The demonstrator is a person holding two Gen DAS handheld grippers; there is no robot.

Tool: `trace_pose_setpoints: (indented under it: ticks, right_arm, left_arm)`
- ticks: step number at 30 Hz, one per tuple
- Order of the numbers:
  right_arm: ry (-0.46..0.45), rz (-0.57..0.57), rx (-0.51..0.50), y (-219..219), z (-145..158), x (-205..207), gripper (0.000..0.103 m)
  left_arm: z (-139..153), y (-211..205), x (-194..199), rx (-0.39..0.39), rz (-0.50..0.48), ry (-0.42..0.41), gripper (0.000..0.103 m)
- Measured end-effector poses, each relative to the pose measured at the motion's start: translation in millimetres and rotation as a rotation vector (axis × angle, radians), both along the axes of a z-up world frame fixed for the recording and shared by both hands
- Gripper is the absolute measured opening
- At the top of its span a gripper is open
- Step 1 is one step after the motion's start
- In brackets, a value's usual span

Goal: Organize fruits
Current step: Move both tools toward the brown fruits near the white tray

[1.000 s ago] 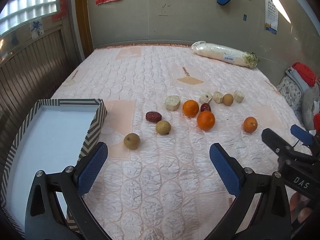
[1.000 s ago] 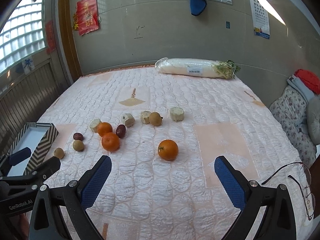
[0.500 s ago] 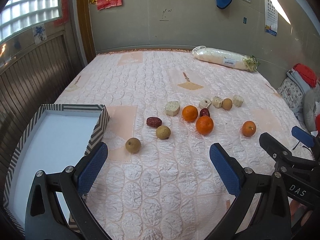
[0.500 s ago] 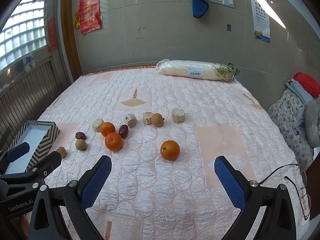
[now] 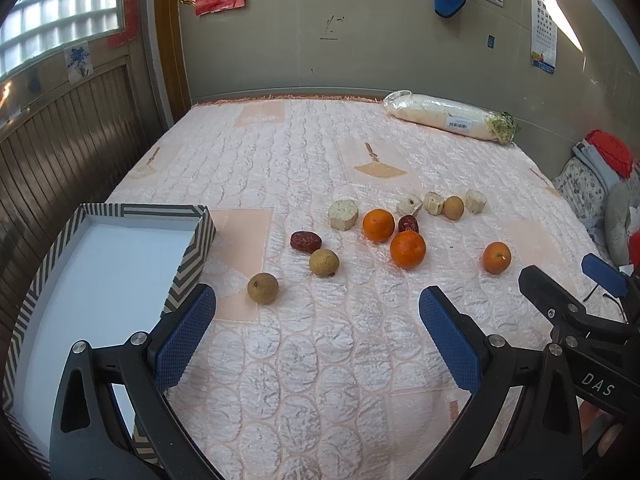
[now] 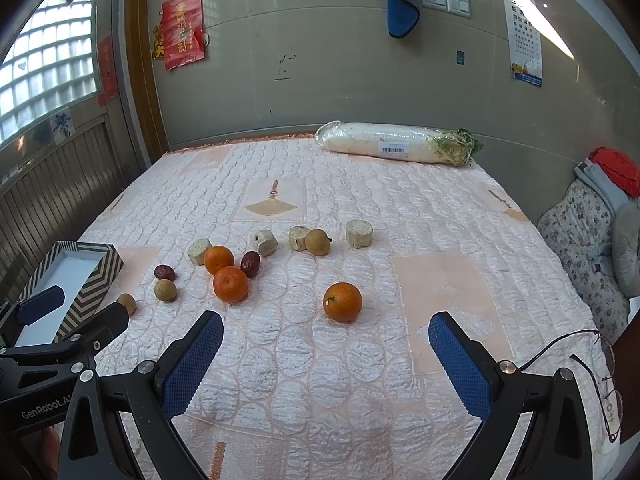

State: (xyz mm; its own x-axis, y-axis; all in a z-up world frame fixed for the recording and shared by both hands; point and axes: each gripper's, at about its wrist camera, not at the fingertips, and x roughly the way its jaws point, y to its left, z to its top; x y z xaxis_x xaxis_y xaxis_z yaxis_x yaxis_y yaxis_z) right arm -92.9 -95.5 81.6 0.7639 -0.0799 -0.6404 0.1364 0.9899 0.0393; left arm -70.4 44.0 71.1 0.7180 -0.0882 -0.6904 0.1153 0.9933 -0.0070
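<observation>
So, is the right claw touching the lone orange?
Apart. In the right wrist view the right claw is open, and quilt shows between its pads and the orange.

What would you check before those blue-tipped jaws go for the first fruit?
1. Left gripper jaws apart and holding nothing: ok.
2. Right gripper jaws apart and holding nothing: ok.
3. Striped box open, with room inside: ok, nothing shows in the part in view.
4. Nearest fruit free to grab: ok, the brown round fruit lies alone on the quilt, apart from the others.
5. Lone orange clear for the right gripper: ok, nothing touches it.
6. Glasses out of the way: cannot tell; they lie close beside the right gripper at the quilt's edge.
</observation>
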Motion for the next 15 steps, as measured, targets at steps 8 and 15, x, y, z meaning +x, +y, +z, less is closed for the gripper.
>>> trace_pose_setpoints:
  ticks: [8, 15]
  right_arm:
    - [-0.010, 0.007, 0.007, -0.4, -0.7, 0.3, 0.103]
    - [-0.002, 0.021, -0.007, 3.8, -2.4, 2.1, 0.103]
  left_arm:
    - [-2.4, 1.3, 2.1, -0.006, 0.000, 0.006, 0.103]
    - [-6.9, 2.7, 6.4, -0.014, 0.001, 0.024, 0.103]
